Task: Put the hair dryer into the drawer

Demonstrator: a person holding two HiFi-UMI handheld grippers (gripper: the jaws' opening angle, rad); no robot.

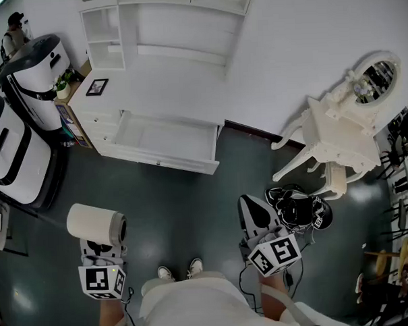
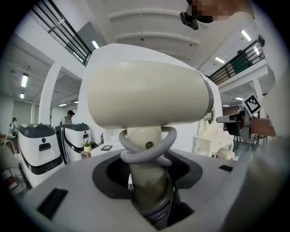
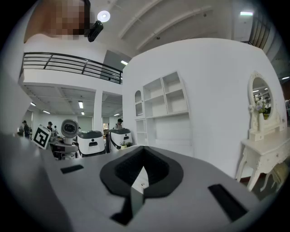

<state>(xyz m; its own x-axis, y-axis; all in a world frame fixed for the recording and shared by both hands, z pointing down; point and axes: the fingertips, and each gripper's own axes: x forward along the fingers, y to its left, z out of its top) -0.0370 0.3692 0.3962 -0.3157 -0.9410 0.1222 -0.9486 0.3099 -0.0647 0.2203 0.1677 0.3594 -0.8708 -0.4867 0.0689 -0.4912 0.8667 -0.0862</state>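
**Hair dryer in the left gripper, drawer open ahead**

The cream hair dryer (image 1: pixel 95 224) stands upright in the left gripper (image 1: pixel 101 248), whose jaws clamp its handle below a loop of grey cord (image 2: pixel 147 152). It is over the dark floor (image 1: pixel 179 214), well short of the open drawer (image 1: pixel 166 137) of the white cabinet (image 1: pixel 113 95). The right gripper (image 1: pixel 257 221) is clenched on nothing, near a white dressing table (image 1: pixel 344 136).
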